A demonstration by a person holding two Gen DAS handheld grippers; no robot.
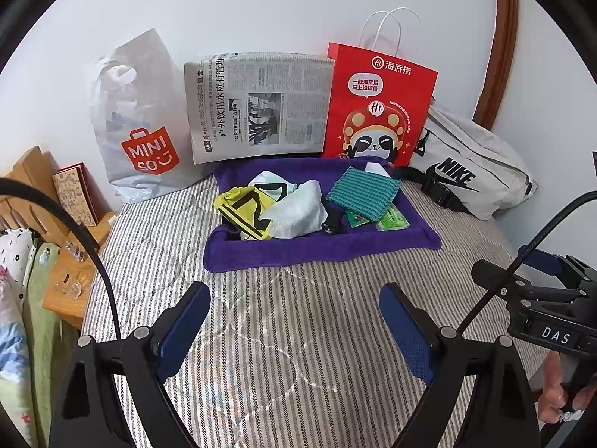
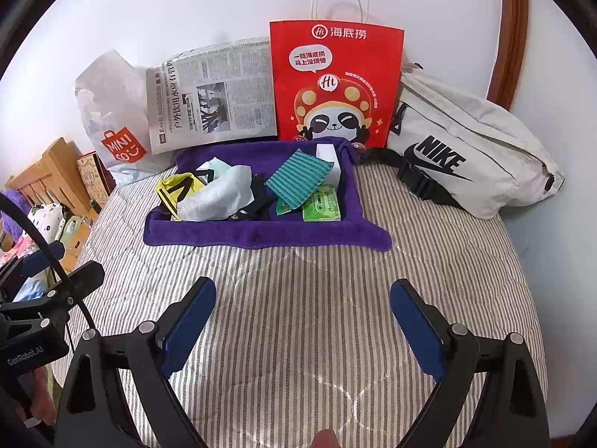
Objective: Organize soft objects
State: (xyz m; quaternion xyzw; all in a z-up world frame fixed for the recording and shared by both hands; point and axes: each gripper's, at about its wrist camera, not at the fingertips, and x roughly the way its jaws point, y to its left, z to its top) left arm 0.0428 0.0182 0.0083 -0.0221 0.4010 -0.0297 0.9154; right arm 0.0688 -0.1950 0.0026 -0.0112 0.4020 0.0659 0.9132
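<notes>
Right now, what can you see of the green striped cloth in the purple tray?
The striped cloth is a flat, roughly square piece with teal and darker green ribs, looking like knitted or woven fabric. It lies tilted in the right half of the purple tray, unfolded. Its lower edge overlaps a green packet, and its upper right corner sits by a white box. A black strap lies at its left. Neither tongs touch it.

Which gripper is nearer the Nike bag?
Right. The right gripper hovers open over the striped bedding, with the Nike bag ahead to its right. The left gripper, also open, sits further left of the bag.
</notes>
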